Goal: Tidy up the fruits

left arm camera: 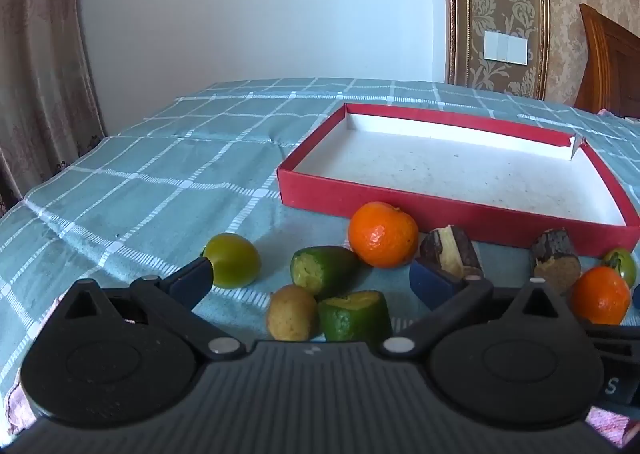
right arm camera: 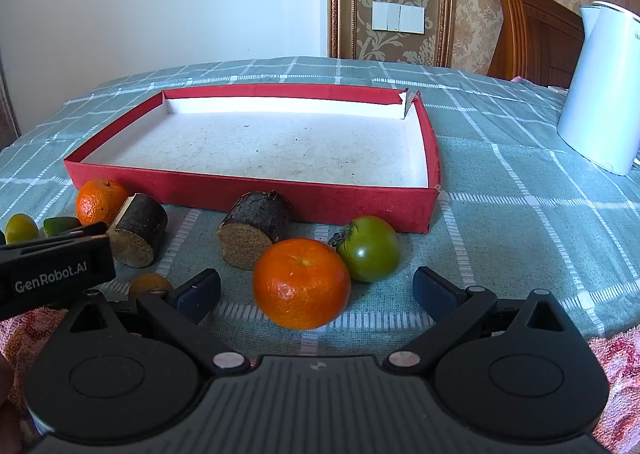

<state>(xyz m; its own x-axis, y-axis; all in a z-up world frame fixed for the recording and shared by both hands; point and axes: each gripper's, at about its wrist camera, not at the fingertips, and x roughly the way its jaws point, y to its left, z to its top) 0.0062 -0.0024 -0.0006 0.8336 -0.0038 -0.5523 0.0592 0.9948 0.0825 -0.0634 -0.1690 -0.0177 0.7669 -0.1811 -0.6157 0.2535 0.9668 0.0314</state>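
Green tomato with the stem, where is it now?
Right wrist view: round green tomato lies on the checked cloth, touching the near orange mandarin, before the red box's front wall.

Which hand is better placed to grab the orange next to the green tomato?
Right. The right tongs are open with that orange sitting between the fingers, just ahead. From the left tongs the same orange lies far off to the side, beyond a dark log piece.
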